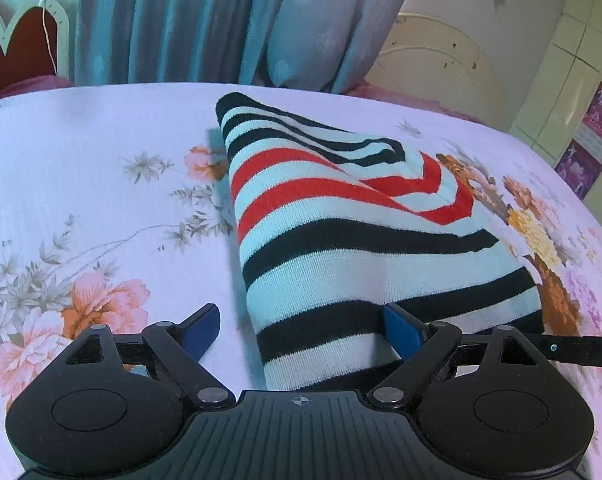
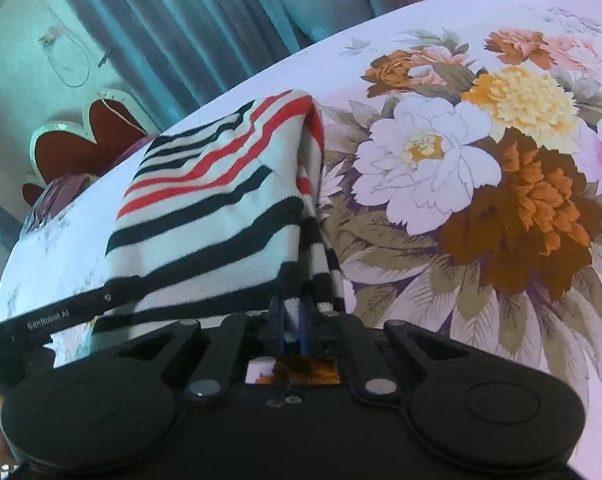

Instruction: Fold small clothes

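- A striped top (image 1: 341, 216) lies on a bed with a flowery sheet (image 1: 101, 184). The top has black, red and pale stripes.
- The top is partly folded. One part lies slanted over the rest, so the stripes meet in a bend.
- The left tongs (image 1: 301, 332) stand wide open. The near edge of the top sits between the two blue pads.
- The right pad (image 1: 401, 328) of the left tongs touches the cloth. The left pad (image 1: 201, 330) is off to the side, over the sheet, and does not touch the top. The left tongs hold nothing.
- The right tongs (image 2: 295, 312) are shut tight on a bunched edge of the striped top (image 2: 221, 200). The cloth hangs from this pinch and is lifted a bit off the sheet (image 2: 441, 152).
- A thin black strap (image 2: 61, 312) runs across the near corner of the top in the right view.
- Blue curtains (image 1: 181, 20) hang behind the bed.
- A red and white headboard (image 1: 17, 40) stands at the far left.
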The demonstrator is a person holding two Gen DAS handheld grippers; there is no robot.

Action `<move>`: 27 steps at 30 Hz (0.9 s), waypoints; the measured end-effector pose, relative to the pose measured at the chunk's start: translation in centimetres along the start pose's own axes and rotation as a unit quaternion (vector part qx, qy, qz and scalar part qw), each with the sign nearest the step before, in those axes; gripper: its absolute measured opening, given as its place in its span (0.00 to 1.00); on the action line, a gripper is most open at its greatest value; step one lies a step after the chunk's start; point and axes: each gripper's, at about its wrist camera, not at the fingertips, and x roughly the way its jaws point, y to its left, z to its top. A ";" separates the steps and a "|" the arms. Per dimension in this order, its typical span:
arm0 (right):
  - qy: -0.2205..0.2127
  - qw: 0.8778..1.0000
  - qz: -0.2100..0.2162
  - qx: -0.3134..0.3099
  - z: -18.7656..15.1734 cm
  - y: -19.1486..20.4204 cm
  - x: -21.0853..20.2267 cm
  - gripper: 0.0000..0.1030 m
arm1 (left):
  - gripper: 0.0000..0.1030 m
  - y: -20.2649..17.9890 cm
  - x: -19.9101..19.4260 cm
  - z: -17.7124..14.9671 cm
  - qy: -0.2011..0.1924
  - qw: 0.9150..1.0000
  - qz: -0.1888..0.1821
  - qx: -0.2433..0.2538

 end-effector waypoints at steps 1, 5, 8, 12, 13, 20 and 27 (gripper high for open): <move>0.004 1.000 0.003 0.006 0.2 -0.1 -0.1 0.07 | 0.85 -0.1 -0.3 0.2 0.000 1.000 0.000 0.000; -0.030 0.999 -0.006 -0.013 2.2 1.3 -2.1 0.35 | 0.85 0.3 -2.3 1.8 -0.035 0.999 -0.009 -0.020; -0.054 0.997 -0.015 -0.050 4.3 2.8 -2.2 0.35 | 0.85 0.5 -2.4 3.6 -0.053 0.998 -0.008 -0.029; -0.077 0.993 -0.038 -0.083 7.2 4.8 -0.7 0.34 | 0.85 1.1 -1.0 5.7 -0.063 0.997 0.012 -0.036; -0.079 0.992 -0.042 -0.089 7.7 5.2 0.0 0.34 | 0.85 1.2 -0.5 6.1 -0.063 0.997 0.020 -0.038; -0.075 0.986 -0.077 -0.125 11.2 8.5 6.5 0.32 | 0.85 1.3 3.0 7.4 -0.048 0.997 0.045 -0.048; -0.071 0.980 -0.131 -0.129 11.0 6.7 10.8 0.29 | 0.85 2.2 5.0 5.7 -0.028 0.998 0.042 -0.047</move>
